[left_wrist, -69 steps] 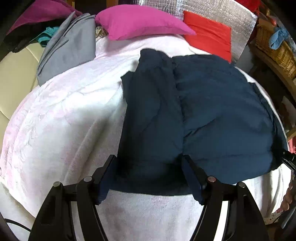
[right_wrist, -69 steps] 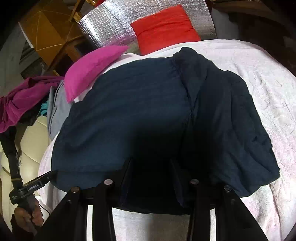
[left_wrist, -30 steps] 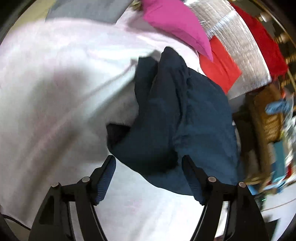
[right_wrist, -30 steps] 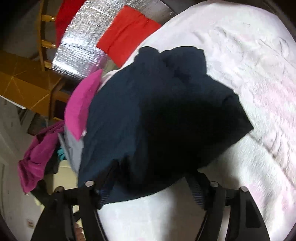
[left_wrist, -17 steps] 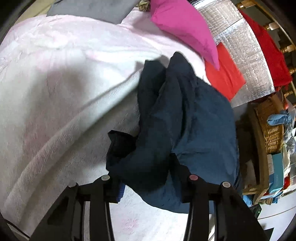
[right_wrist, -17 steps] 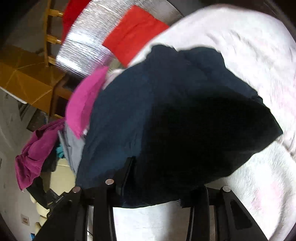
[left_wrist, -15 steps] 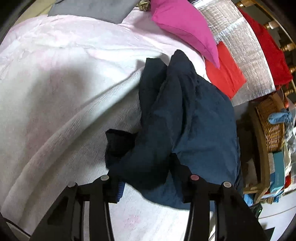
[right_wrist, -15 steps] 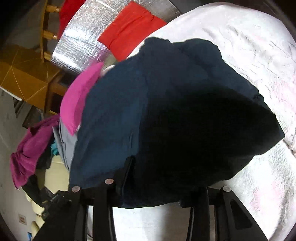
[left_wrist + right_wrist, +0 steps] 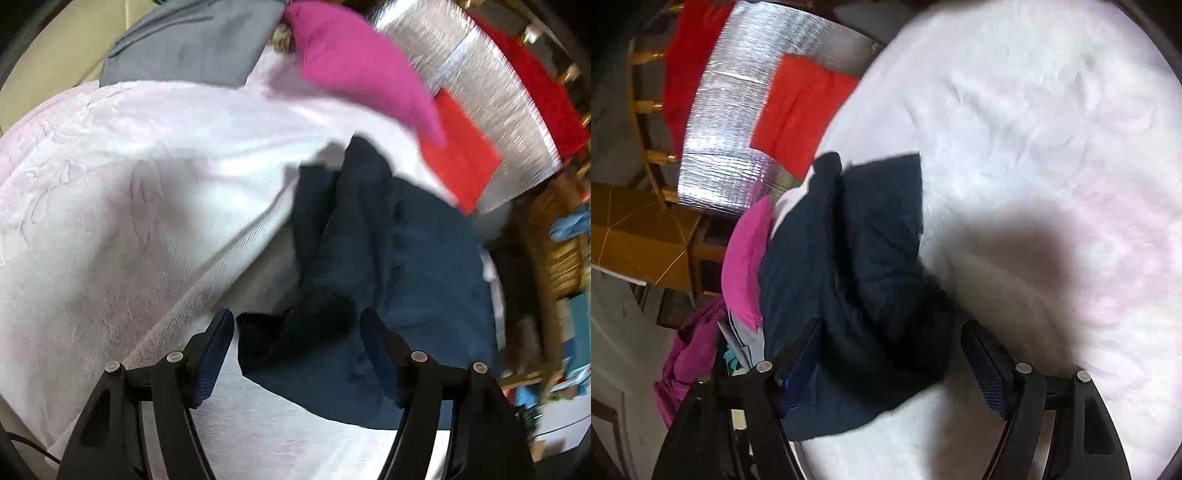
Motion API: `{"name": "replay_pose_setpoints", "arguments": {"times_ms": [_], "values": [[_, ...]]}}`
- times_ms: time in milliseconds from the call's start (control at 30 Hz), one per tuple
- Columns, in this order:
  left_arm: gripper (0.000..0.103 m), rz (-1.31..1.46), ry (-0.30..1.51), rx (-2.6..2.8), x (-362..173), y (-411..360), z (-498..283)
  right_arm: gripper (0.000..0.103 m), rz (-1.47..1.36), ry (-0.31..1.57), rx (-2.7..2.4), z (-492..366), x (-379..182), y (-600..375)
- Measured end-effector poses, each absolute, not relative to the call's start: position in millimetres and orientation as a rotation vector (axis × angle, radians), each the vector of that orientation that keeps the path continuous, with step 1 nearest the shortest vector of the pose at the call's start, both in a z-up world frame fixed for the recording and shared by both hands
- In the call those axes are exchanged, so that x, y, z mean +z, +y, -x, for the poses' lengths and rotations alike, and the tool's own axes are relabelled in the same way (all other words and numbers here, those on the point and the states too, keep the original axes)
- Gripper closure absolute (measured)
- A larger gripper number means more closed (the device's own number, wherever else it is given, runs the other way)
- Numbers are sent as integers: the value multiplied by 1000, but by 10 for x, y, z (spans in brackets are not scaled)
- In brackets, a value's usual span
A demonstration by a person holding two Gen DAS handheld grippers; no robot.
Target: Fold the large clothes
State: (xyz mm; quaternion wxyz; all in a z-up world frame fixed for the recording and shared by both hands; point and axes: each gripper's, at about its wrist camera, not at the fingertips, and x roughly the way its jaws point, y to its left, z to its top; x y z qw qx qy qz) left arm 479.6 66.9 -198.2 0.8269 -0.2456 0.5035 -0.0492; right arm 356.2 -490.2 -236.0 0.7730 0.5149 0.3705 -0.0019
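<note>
- We are seeing both sets of jaws having just been opening again after a squeeze half a second back; the left gripper [image 9: 297, 341] is standing parted with the near hem of the navy garment [image 9: 402, 280] bunched between its pads, but we cannot make out either pad pressing on it.
- The right gripper [image 9: 890, 350] is likewise parted; dark cloth is lying between its fingers, and the right pad is standing clear of it.
- Against the flat spread of two seconds ago, the garment is now lying narrower and heaped; we are judging that one lengthwise fold is laid and both grips are being let go.
- It is resting on the white blanket [image 9: 122, 206], toward the bed's far edge, its far end near the pink pillow [image 9: 354, 70] and the red cushion [image 9: 461, 155].
- Motion blur is smearing both views, so creases and hem lines are hard to read; the fold's lower layers are hidden under the heap.
- A broad shadow is darkening the blanket beside the garment in the right view; each view is cutting off the other gripper entirely.
</note>
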Motion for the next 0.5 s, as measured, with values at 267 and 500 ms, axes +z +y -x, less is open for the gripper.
{"name": "replay_pose_setpoints", "arguments": {"times_ms": [267,500], "values": [[36,474,1108,-62,-2225,623,-4785,58,-888,818,-144,-3602,-2365,-4720],[33,242,1022,-60,-1644,447,-4370,37,-792,805,-177,-3275,-1907,-4640]]}}
